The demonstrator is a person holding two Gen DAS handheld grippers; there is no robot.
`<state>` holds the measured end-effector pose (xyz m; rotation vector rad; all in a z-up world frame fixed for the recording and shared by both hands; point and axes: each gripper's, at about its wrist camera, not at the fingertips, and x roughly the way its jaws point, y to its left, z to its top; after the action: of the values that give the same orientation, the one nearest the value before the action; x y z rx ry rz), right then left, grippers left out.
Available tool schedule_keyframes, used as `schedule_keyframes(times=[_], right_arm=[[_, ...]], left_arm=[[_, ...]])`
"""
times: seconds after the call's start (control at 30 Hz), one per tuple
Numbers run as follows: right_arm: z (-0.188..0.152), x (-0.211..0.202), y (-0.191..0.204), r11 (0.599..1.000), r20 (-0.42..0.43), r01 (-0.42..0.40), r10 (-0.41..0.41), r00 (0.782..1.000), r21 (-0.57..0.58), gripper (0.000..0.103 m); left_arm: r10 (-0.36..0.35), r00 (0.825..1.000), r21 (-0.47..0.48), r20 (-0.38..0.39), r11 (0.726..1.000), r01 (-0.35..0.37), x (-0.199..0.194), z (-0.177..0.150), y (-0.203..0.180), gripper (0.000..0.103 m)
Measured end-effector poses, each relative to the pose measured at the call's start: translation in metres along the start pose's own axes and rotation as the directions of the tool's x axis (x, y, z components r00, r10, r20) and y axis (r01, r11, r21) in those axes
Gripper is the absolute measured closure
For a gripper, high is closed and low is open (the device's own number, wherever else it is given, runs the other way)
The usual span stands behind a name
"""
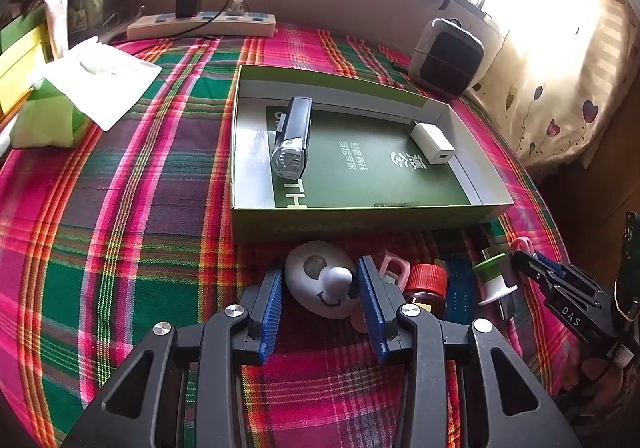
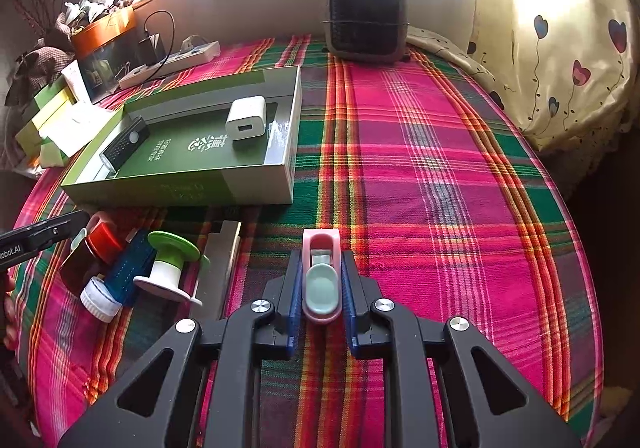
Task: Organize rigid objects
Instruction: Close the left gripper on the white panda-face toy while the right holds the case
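Clutter lies along the near wall of the shallow green cardboard box (image 1: 360, 222), and I work it from both sides so the loose pieces end up inside together. The box sits open on the pink-and-green plaid cloth (image 2: 440, 152) with its low front wall towards me, which I judge makes for an easy lift over the edge. Already in it are a black bicycle lamp with a clear lens (image 1: 291, 136), laid along the left side, and a small white USB charger cube (image 1: 432, 142) further right, well apart, so the middle of the floor stays bare for more.

My left gripper (image 1: 318, 288) is spread, its blue pads either side of a white egg-shaped toy with a smiling face (image 1: 320, 280); I cannot tell whether the pads touch it yet, but it looks bracketed for a pinch across its narrow width.

My right gripper (image 2: 322, 280) is pinching a pink clip-like plastic piece with a pale green oval insert (image 2: 321, 276), held lengthwise between the pads so it should not twist out on the way to the box.

Left behind on the cloth, close together, are a brown bottle with a red cap (image 2: 94, 252), a translucent blue plastic piece (image 2: 132, 268) and a green-and-white plastic spool (image 2: 170, 264).
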<state>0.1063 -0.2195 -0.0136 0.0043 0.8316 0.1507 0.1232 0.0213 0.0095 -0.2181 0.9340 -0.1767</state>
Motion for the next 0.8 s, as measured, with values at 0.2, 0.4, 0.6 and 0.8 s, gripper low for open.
schedule_keyframes(times=[0.2,0.4,0.6,0.8], right_arm=[[-0.0001,0.0003,-0.0012,1.000,-0.001,-0.006,0.006,1.000,0.006,0.085],[0.0001,0.0006,-0.0016,1.000,-0.002,-0.005,0.005,1.000,0.007,0.085],[-0.0002,0.0005,-0.0016,1.000,-0.001,0.001,-0.001,1.000,0.006,0.085],[-0.0006,-0.0002,-0.0012,1.000,0.000,0.006,-0.006,1.000,0.006,0.085]], left_arm=[[0.002,1.000,-0.006,0.004,1.000,-0.002,-0.0005,-0.0002,0.0003,0.068],[-0.016,1.000,-0.026,0.015,1.000,0.016,-0.0029,0.0000,0.0035,0.072],[-0.011,1.000,-0.031,0.021,0.999,0.011,-0.0055,-0.0010,0.0056,0.073],[-0.008,0.999,-0.036,0.031,0.999,0.009,-0.0082,-0.0019,0.0085,0.073]])
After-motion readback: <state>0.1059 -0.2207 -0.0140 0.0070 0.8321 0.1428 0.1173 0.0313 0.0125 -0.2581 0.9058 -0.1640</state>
